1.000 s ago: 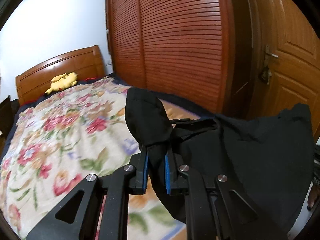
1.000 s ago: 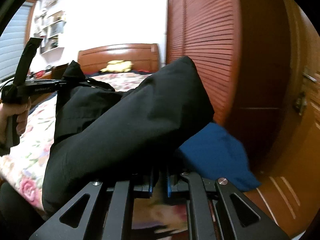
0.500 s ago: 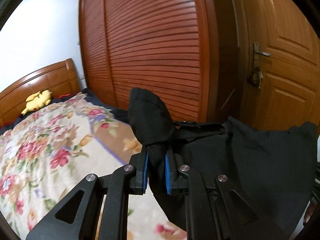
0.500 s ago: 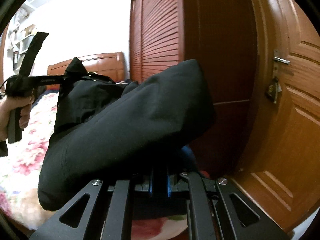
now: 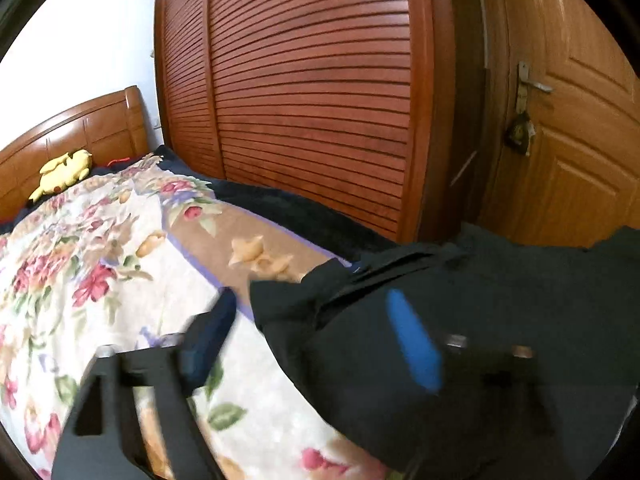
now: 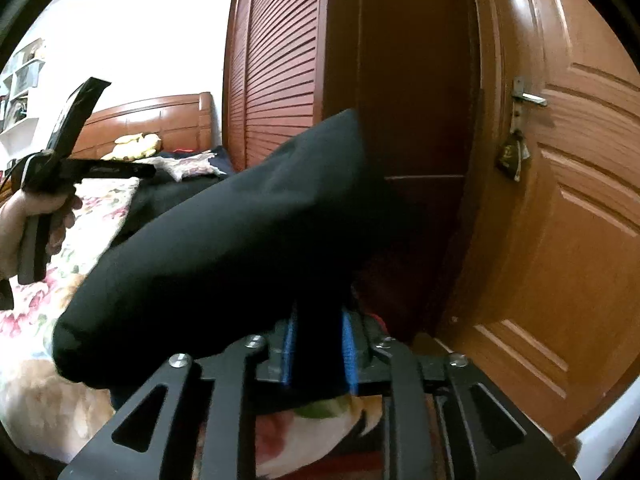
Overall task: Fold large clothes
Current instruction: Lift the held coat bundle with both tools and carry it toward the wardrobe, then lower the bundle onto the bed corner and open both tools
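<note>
A large black garment [image 5: 500, 320] lies across the near corner of the flowered bed [image 5: 100, 260]. My left gripper [image 5: 316, 332] is open, its blue pads wide apart and blurred; the garment's corner lies between and under the jaws, not pinched. My right gripper [image 6: 318, 344] is shut on a bunched fold of the black garment [image 6: 224, 248], which bulges up in front of it. The left gripper also shows in the right wrist view [image 6: 120, 170], held in a hand above the bed.
A slatted wooden wardrobe [image 5: 312, 92] runs along the bed's far side. A wooden door [image 5: 568, 140] with a metal handle stands to the right. A yellow plush toy [image 5: 64, 172] lies by the wooden headboard [image 5: 72, 128].
My left gripper has opened and let go of the garment corner, which has dropped onto the bed. My right gripper still holds its fold and has swung right, toward the door.
</note>
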A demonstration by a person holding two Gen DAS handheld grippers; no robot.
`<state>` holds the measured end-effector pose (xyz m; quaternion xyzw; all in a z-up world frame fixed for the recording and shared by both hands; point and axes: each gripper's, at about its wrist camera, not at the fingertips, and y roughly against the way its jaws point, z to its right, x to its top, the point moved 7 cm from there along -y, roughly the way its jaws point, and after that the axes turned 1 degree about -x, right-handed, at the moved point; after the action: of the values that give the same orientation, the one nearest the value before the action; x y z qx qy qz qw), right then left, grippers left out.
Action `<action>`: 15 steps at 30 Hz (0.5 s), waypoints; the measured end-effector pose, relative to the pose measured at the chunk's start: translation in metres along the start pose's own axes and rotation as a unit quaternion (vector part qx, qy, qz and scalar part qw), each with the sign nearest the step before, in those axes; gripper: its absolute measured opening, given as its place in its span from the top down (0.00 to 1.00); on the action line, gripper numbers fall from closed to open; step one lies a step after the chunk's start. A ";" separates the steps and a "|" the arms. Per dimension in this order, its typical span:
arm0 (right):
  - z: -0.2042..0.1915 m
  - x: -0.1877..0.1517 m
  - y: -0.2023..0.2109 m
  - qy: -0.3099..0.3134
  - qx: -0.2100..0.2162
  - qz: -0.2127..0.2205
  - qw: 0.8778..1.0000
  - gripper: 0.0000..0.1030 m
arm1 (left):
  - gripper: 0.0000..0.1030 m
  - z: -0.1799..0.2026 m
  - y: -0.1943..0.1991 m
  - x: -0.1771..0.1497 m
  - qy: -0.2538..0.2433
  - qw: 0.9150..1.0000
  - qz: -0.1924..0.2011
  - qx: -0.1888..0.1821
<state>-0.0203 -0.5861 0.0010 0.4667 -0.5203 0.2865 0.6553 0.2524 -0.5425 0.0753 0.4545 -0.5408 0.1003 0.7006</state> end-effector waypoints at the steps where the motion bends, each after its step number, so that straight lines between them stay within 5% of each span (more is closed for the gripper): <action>1: 0.000 0.006 0.008 0.001 -0.002 0.010 1.000 0.62 | 0.18 -0.001 0.006 -0.004 0.002 1.000 0.001 -0.005; 4: -0.008 0.024 0.043 0.001 0.000 0.043 0.999 0.42 | 0.12 -0.010 0.024 -0.019 0.011 1.000 -0.004 -0.016; 7: -0.022 0.038 0.065 0.011 0.016 0.057 0.998 0.41 | 0.00 -0.020 0.045 -0.037 0.000 1.000 0.000 -0.010; 15: -0.079 0.064 0.054 0.033 0.071 0.045 0.996 0.41 | 0.00 -0.050 0.093 -0.096 -0.026 1.000 -0.014 0.005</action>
<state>-0.0156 -0.4994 0.0770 0.4787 -0.4973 0.3674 0.6233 0.1885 -0.4187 0.0426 0.4681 -0.5518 0.0819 0.6854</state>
